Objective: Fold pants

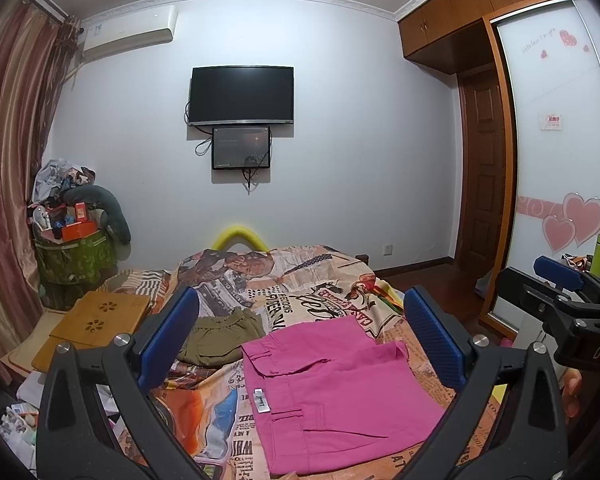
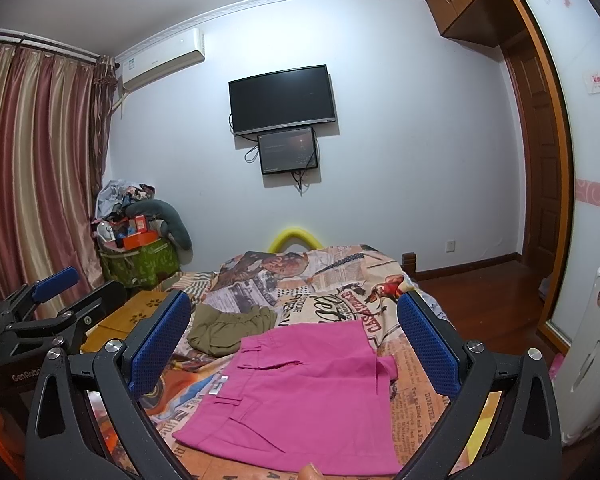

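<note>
Hovering wide-jawed, left gripper and right gripper, gripping nothing; hiding pink pants' near edge below frame, covering olive garment partly

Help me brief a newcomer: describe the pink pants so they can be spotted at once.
Start at the bed with the newspaper-print cover below the wall TV. On its near end lie the pink pants, folded flat, with a white label at the waistband. The crumpled olive garment beside them is dull green and unfolded; only the pants are bright pink.
</note>
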A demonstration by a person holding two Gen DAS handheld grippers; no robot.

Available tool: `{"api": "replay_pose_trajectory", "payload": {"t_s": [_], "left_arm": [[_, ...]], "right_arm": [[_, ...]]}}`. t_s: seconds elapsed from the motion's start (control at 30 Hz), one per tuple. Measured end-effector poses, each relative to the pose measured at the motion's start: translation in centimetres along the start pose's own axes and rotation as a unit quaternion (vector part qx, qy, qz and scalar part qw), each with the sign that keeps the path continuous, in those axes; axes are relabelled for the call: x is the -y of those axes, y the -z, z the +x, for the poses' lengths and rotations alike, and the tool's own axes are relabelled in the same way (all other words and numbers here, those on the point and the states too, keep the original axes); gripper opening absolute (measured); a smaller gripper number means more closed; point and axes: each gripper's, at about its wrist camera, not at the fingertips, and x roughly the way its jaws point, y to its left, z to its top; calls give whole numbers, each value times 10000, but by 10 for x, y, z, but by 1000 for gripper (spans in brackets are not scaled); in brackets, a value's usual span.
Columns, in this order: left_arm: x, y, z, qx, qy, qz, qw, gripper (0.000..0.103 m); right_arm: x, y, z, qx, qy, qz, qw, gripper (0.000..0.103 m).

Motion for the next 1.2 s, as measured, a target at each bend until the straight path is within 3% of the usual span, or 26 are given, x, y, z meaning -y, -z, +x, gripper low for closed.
{"api": "replay_pose_trajectory", "payload": {"t_s": [0.73, 0.97, 1.2], "left_arm": [[0, 4, 17, -185, -14, 1, 9998, 103], [0, 14, 50, -608, -24, -12, 9981, 103], [-3, 31, 97, -1123, -180, 27, 9935, 103]], "right_arm": [[5, 4, 8, -60, 28, -34, 10000, 103], [16, 14, 32, -336, 129, -4, 9994, 103], [36, 38, 66, -955, 250, 125, 9950, 103]]}}
